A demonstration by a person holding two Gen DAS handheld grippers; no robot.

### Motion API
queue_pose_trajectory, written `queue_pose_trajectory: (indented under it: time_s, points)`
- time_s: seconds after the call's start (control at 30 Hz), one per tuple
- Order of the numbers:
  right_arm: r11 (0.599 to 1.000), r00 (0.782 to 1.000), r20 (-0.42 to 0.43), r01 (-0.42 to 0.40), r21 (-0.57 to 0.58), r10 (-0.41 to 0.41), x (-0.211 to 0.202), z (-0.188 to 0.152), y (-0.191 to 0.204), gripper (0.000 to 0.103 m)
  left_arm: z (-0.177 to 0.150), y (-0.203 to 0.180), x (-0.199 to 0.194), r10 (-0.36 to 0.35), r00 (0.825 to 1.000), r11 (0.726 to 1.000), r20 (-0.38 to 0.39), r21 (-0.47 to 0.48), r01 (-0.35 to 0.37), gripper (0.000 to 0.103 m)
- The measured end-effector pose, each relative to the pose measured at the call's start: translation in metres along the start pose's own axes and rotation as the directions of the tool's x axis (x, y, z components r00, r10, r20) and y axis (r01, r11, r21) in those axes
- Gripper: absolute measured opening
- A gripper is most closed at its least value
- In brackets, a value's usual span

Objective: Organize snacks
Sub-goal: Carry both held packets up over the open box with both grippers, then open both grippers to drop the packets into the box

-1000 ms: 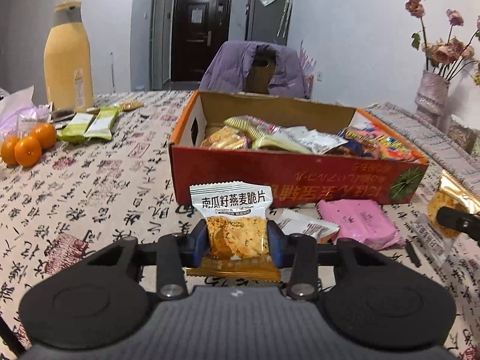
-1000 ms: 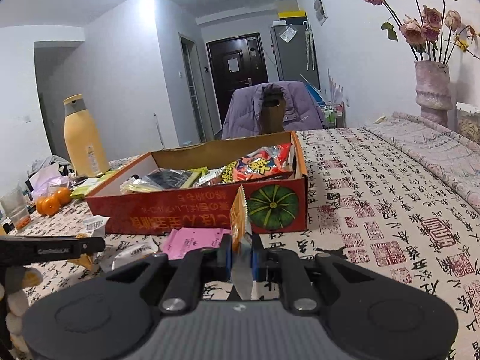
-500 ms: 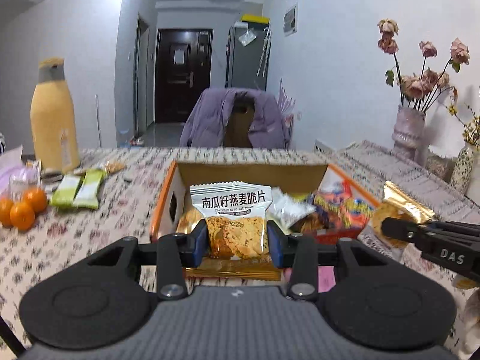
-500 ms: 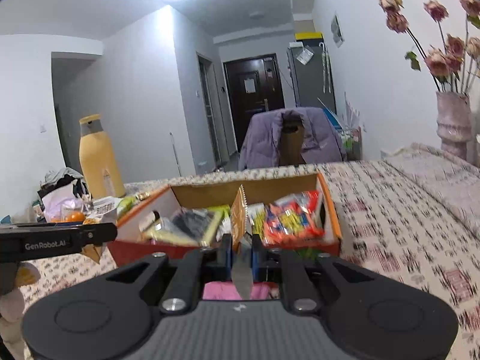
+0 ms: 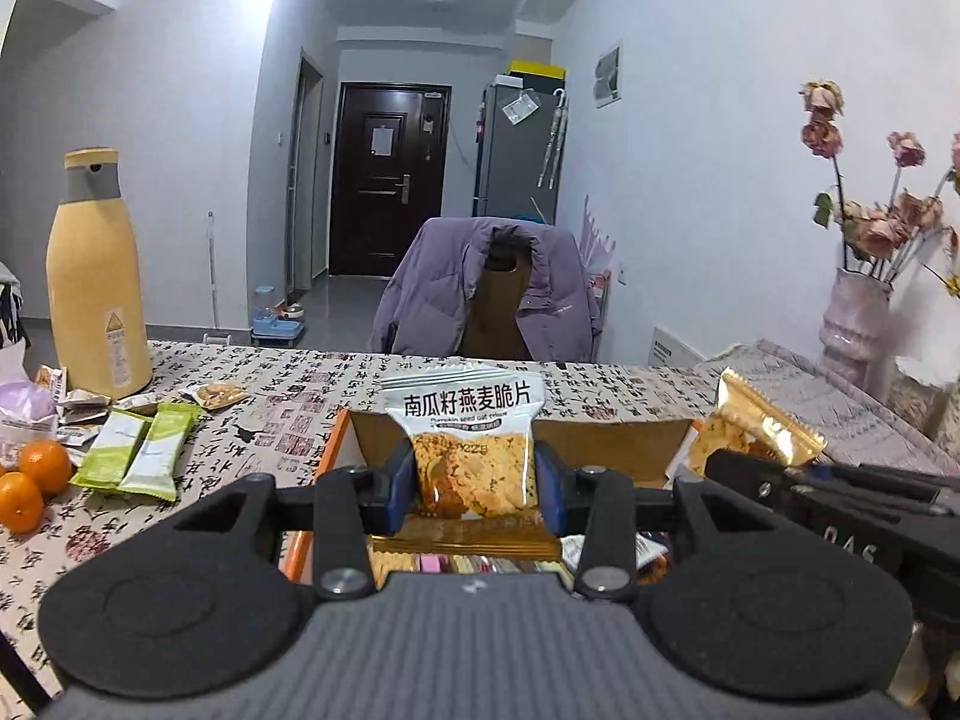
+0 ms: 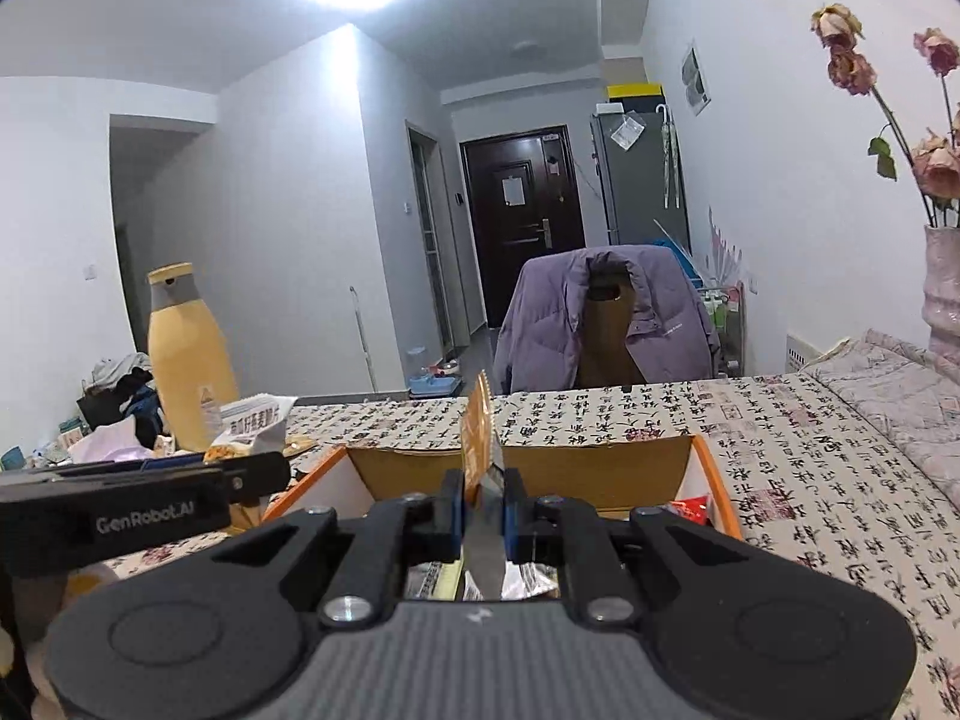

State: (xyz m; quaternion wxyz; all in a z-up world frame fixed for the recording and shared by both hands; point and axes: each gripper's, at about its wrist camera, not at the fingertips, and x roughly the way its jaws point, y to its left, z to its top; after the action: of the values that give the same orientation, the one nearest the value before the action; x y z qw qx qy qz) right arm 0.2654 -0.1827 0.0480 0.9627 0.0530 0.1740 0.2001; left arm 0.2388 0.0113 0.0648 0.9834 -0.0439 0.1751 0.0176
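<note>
1. I have a packet in each hand. The left gripper point(image 5: 474, 489) has its jaws clamped on the sides of an oat crisp packet point(image 5: 465, 438), which stands upright with its white printed top facing me.
2. The right gripper point(image 6: 483, 507) has its jaws closed almost fully on a thin gold packet point(image 6: 478, 438), held edge-on, so I see only a sliver of it. In the left wrist view the same gold packet point(image 5: 756, 429) shows at the right, just past my own jaws.
3. Both packets hang over the near part of the orange cardboard box point(image 6: 708, 468), above its open top. I judge this to be the carry-and-drop step: the pick-ups are done, the release is not.
4. The next move calls for lowering each packet into the box, finding a bare spot among the wrappers already in it, then spreading the jaws to let go.
5. More remains: green bars point(image 5: 135, 450) and small wrappers lie on the surface at the far left, near the yellow bottle point(image 5: 96, 282) and the oranges point(image 5: 33, 480).
</note>
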Motion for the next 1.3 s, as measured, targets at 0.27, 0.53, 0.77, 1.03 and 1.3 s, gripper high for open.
queue_pose_trajectory:
  time_s: [0.27,0.53,0.77,1.03,1.3]
  points:
    - [0.999,0.999,-0.017,0.04,0.006,-0.04,0.045,-0.016,-0.009,0.012,-0.02,0.011,0.052,0.053,0.998,0.999,-0.015,-0.007,-0.053,0.041]
    - [0.999,0.999,-0.039,0.035,-0.021,-0.036,0.049,-0.025,-0.011,0.015,-0.025,0.015,0.055,0.023,0.999,1.0,-0.025,0.013,-0.023,0.042]
    - [0.998,0.998,-0.025,0.061,-0.017,-0.061,0.039,-0.028,-0.012,0.081,-0.028,0.019,0.044,0.066,0.997,0.998,0.048,-0.019,-0.065,0.103]
    - [0.995,0.996,-0.006,0.092,-0.025,-0.092,0.034,-0.029,-0.012,0.103,-0.027,0.02,0.042,0.071,0.995,0.997,0.064,-0.029,-0.07,0.103]
    - [0.995,0.995,-0.003,0.1,-0.008,-0.1,0.036,-0.029,-0.017,0.103,-0.028,0.024,0.041,0.074,0.995,0.996,0.068,-0.048,-0.07,0.103]
